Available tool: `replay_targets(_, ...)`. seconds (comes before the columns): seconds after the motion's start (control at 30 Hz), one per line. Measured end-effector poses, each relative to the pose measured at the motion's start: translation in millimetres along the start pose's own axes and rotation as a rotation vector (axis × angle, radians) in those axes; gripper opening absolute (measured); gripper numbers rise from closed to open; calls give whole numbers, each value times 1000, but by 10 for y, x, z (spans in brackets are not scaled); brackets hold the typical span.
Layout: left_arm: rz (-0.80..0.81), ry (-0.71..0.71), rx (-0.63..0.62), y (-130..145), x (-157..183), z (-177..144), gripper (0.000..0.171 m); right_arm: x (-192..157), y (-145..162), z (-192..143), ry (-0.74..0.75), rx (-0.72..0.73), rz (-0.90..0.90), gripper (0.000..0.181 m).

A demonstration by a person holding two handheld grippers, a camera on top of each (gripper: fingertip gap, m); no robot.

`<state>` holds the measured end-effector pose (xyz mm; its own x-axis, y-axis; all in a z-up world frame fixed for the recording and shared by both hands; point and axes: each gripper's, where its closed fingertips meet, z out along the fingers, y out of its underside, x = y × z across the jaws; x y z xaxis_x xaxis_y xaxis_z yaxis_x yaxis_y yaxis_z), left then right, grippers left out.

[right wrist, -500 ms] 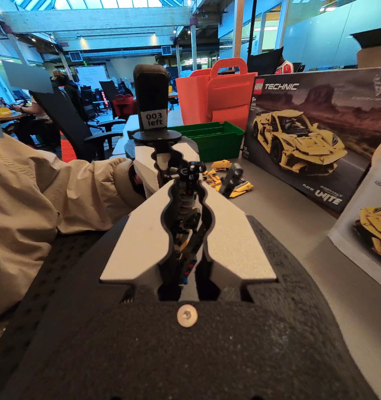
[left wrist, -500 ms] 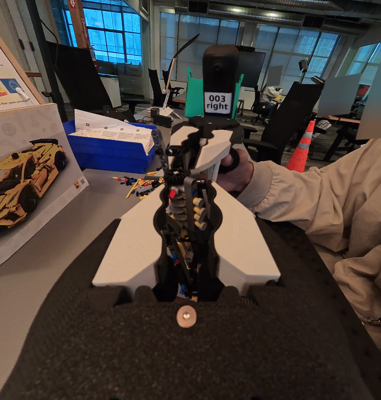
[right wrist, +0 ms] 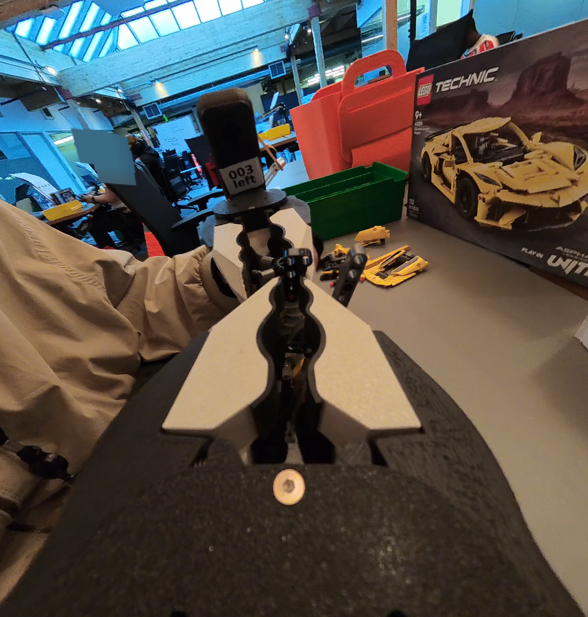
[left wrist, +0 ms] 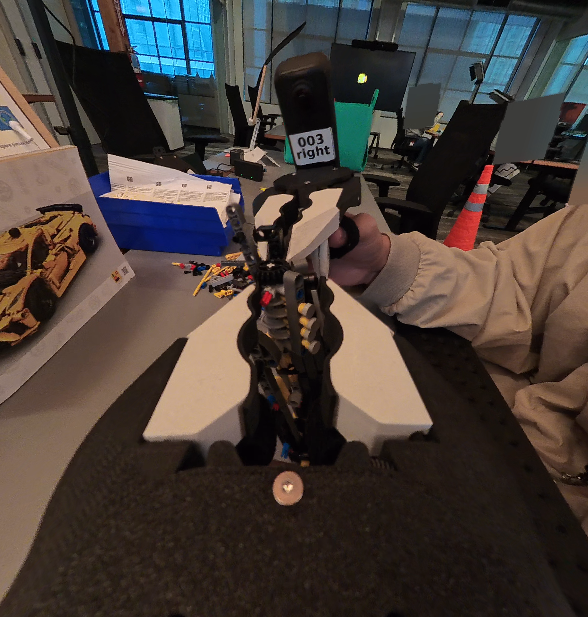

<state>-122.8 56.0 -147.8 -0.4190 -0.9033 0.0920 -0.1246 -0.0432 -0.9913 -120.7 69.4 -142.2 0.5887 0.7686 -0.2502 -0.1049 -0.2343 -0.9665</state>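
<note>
Two white-fingered tools face each other over the grey counter (left wrist: 85,367), both clamped on one dark brick-built assembly of beams, gears and yellow pins (left wrist: 285,320): the left tool (left wrist: 287,290) grips its near end, the right tool (right wrist: 291,283) the far end. Loose small coloured pieces (left wrist: 215,270) lie beyond, before a blue plastic bin holding paper sheets (left wrist: 165,223). Yellow car-body panels (right wrist: 392,263) rest near a green plastic bin (right wrist: 352,197).

Open-plan office: rows of desks, black swivel chairs (left wrist: 419,187), tall windows (left wrist: 165,36), skylights (right wrist: 69,30).
</note>
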Motion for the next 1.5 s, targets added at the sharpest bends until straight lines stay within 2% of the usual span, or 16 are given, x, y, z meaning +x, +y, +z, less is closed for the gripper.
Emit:
replay_targets(0.27,-79,0,-14,61,-52,-13,34,56,83,12,-85,12,254,6)
replay_targets(0.4,-155,-14,-9,141,-192,-67,34,170,191,6,-15,-36,240,6)
replay_targets(0.47,-249,-78,81,92,-479,-337,34,407,164,-252,89,5,229,5)
replay_targets(0.53,-338,-71,139,91,-684,-599,33,473,35,-543,49,108,294,5)
replay_targets(0.63,-461,-53,129,263,-859,-673,33,442,237,-671,6,-48,364,6)
replay_targets(0.7,-499,-24,124,339,-865,-652,33,707,556,-927,245,-262,317,6)
replay_targets(0.77,-507,-17,122,357,-864,-632,33,854,955,-1406,455,-570,229,6)
replay_targets(0.83,-529,-11,93,400,-850,-600,34,853,1265,-1841,578,-779,215,6)
replay_targets(0.97,-557,5,82,450,-819,-545,34,854,1519,-2137,632,-878,347,9)
replay_targets(1.1,-419,67,119,248,-578,-478,34,1031,1376,-1927,627,-808,264,21)
replay_targets(1.2,-326,55,158,73,-398,-371,33,997,924,-1278,507,-562,115,25)
replay_targets(1.3,-282,39,242,-79,-260,-237,33,595,351,-503,234,-190,87,32)
replay_targets(1.37,-296,34,284,-113,-200,-129,33,372,137,-173,87,-23,133,36)
replay_targets(1.43,-266,34,275,-84,-127,-34,33,306,79,-35,29,35,169,33)
replay_targets(1.47,-244,36,262,-65,-95,-4,33,277,90,-31,7,26,168,14)
replay_targets(1.5,-230,30,255,-55,-85,11,34,302,102,-53,26,17,164,6)
